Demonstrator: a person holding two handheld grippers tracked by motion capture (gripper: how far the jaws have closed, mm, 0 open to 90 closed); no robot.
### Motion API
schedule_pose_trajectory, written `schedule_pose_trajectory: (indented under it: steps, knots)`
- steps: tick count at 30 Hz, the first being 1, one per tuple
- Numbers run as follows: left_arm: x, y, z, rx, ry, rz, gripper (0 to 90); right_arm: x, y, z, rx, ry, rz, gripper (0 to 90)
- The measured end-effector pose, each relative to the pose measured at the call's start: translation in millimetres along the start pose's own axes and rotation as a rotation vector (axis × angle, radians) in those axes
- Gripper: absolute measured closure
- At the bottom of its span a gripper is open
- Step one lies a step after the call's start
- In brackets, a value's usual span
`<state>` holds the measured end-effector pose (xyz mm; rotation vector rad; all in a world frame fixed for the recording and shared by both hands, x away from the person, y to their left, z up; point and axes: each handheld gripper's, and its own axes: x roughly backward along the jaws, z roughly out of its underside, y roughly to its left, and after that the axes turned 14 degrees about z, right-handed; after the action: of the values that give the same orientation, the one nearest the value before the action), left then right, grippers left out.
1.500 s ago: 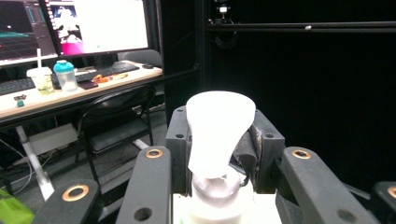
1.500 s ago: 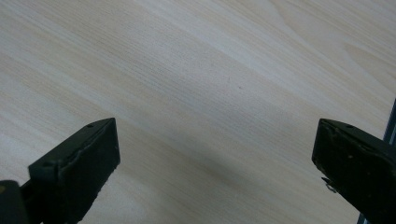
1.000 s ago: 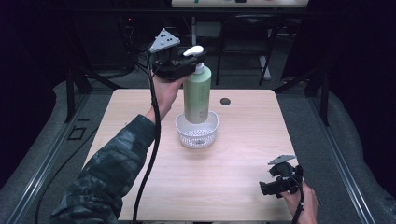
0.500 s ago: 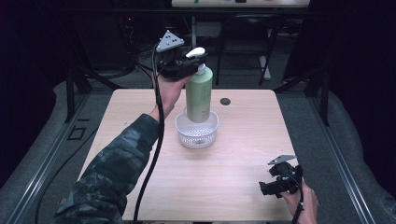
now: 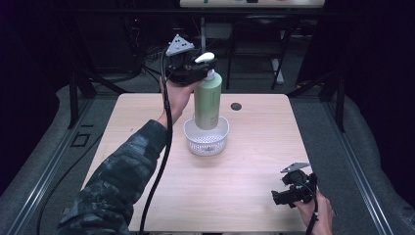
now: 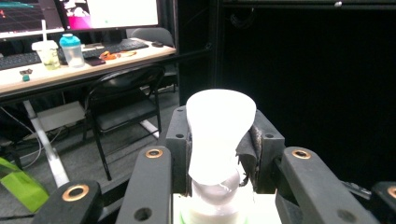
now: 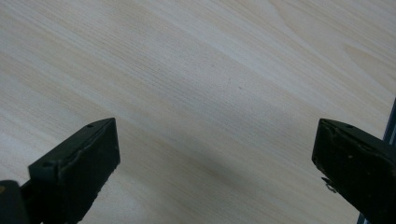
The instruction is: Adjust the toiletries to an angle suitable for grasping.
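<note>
A tall green pump bottle (image 5: pixel 208 100) stands upright with its base inside a small white mesh basket (image 5: pixel 206 142) at the middle of the table; I cannot tell whether it rests on the basket's floor. My left gripper (image 5: pixel 207 67) comes in level from the left at the bottle's top. In the left gripper view this gripper (image 6: pixel 219 144) is shut on the white pump head (image 6: pixel 219 130), pads pressed on both its sides. My right gripper (image 5: pixel 280 197) lies low at the table's front right corner; in its own view the gripper (image 7: pixel 215 158) stands open over bare wood.
The light wooden table (image 5: pixel 244 196) has a small black round spot (image 5: pixel 236 106) behind the basket on the right. Black frame rails run along both sides of the table. A desk (image 6: pixel 70 70) and a dark folding chair (image 6: pixel 121 102) stand beyond the far edge.
My left gripper, still clamped on the pump head, has drifted very slightly to the right. The bottle stays in the basket and the right gripper has not moved.
</note>
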<state>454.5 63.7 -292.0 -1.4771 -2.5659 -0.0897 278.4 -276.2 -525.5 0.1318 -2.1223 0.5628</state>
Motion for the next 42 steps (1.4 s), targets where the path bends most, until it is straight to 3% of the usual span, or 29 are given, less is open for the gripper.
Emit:
schedule_pose_trajectory:
  steps: [16,42]
  knots:
    - [-0.8,6.7,14.6,0.035,0.021,0.001,66.7,0.5,1.0,-0.3,-0.002,-0.001,-0.001,0.3]
    - [-5.2,12.0,30.4,0.057,0.041,0.006,66.7,-0.2,0.1,0.5,-0.001,0.002,0.003,0.3]
